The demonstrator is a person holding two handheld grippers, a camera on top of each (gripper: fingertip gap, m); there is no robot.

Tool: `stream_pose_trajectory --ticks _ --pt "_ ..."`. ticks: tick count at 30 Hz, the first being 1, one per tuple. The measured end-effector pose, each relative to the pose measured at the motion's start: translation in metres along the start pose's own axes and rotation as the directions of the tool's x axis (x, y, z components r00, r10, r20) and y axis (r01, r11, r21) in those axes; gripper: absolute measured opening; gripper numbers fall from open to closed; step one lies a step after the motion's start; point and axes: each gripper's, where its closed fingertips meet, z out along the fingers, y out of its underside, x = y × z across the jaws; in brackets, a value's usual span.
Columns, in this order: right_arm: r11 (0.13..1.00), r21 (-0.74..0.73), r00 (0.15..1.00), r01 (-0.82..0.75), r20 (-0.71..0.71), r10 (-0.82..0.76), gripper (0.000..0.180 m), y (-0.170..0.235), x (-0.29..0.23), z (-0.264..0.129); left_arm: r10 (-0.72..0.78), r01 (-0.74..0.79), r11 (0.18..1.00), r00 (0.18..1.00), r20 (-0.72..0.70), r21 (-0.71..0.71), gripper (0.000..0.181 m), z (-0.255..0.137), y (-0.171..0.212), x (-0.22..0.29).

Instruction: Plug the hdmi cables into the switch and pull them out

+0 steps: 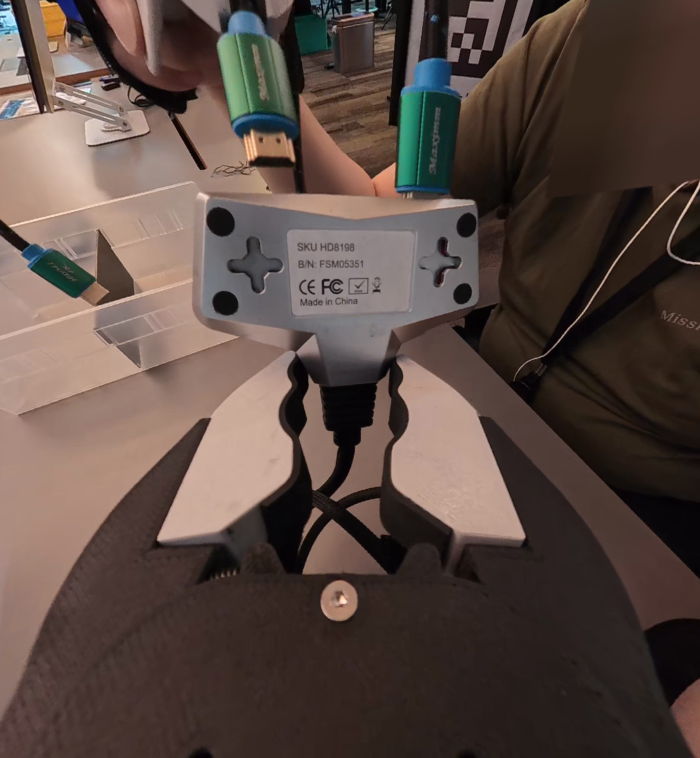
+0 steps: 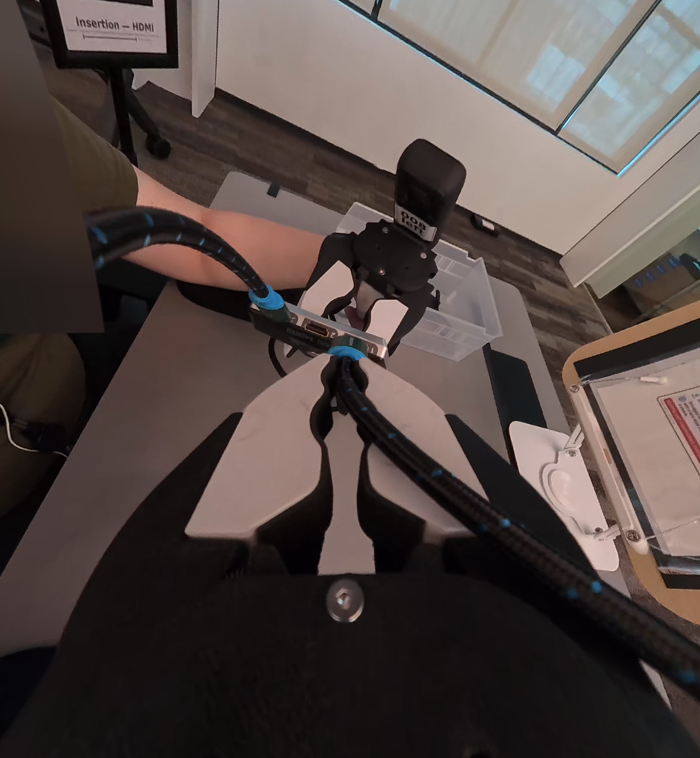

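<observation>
Nearby, a clear bin (image 1: 53, 328); left fingers (image 1: 254, 430) clench the switch (image 1: 336, 262), right fingers (image 2: 282, 451) a cable (image 2: 352, 393).

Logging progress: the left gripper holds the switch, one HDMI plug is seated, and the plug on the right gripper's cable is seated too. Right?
No: the left wrist view shows the right gripper's plug out of the switch, gold tip bare. The left gripper holds the switch; the other plug is seated.

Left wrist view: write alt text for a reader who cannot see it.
The left gripper holds a grey HDMI switch by its cable end, underside to camera. One green-blue plug sits in its far edge; another hangs unplugged above.
</observation>
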Motion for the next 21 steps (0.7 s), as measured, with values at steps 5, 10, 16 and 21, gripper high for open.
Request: stream_pose_trajectory --ticks 5,10,16,21 --pt "1.000 -0.012 1.000 -0.003 0.002 0.003 0.007 0.003 0.001 0.003 -0.005 0.005 1.000 1.000 -0.007 -0.007 0.038 0.003 0.001 0.000" --pt "0.999 -0.048 1.000 0.000 0.006 0.001 0.007 0.008 -0.001 0.006 -0.016 0.016 1.000 1.000 -0.008 -0.011 0.038 0.003 0.003 -0.001" --pt "0.998 -0.061 1.000 -0.005 -0.008 0.005 0.007 0.009 0.001 0.006 -0.018 0.018 1.000 1.000 -0.009 -0.017 0.038 0.003 0.005 -0.001" --pt "0.996 -0.084 0.999 -0.032 0.002 0.033 0.007 0.013 0.000 0.005 -0.025 0.025 0.999 1.000 -0.005 -0.025 0.038 0.004 0.007 -0.002"
